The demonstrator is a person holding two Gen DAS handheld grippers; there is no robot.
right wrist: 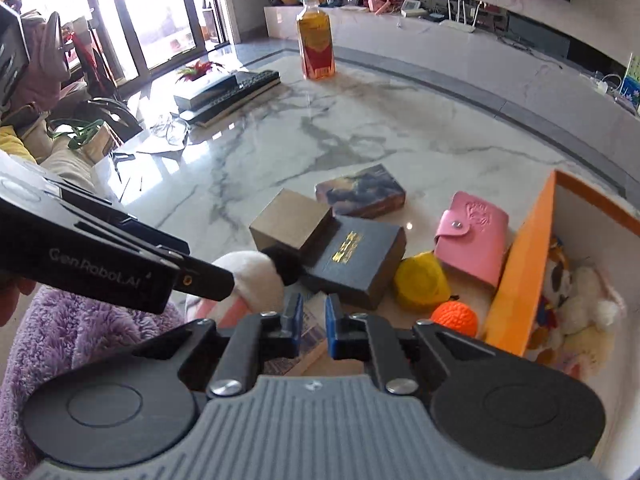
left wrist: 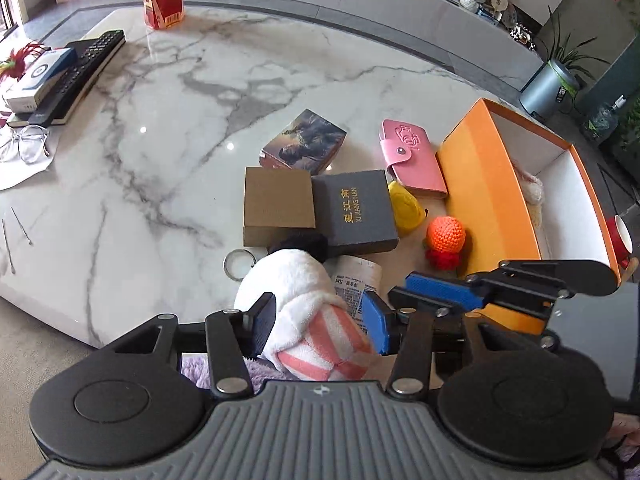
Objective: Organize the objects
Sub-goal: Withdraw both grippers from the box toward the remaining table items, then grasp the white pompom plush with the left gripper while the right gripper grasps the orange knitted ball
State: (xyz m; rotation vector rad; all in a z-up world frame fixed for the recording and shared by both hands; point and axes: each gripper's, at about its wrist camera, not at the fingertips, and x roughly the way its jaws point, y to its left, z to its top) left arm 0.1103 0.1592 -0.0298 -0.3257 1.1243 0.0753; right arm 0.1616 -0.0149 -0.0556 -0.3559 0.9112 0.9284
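Note:
My left gripper (left wrist: 320, 320) is shut on a white plush toy with a pink-striped body (left wrist: 316, 312) at the table's near edge; the toy also shows in the right wrist view (right wrist: 248, 272). My right gripper (right wrist: 312, 320) is nearly closed and empty, above a printed paper packet (right wrist: 308, 340); it shows in the left wrist view (left wrist: 440, 292). On the marble table lie a brown box (left wrist: 278, 204), a dark box with gold letters (left wrist: 356, 208), a picture box (left wrist: 304, 142), a pink wallet (left wrist: 414, 158), a yellow toy (left wrist: 404, 206) and an orange knitted toy (left wrist: 444, 240). An orange box (left wrist: 488, 196) at the right holds plush toys (right wrist: 576, 304).
A bottle of amber liquid (right wrist: 316, 48) stands at the far side. Remotes and a small box (left wrist: 60, 76), glasses (left wrist: 24, 144) and thin sticks (left wrist: 20, 224) lie at the left. A metal ring (left wrist: 239, 263) lies by the plush. A red cup (left wrist: 620, 236) is right of the orange box.

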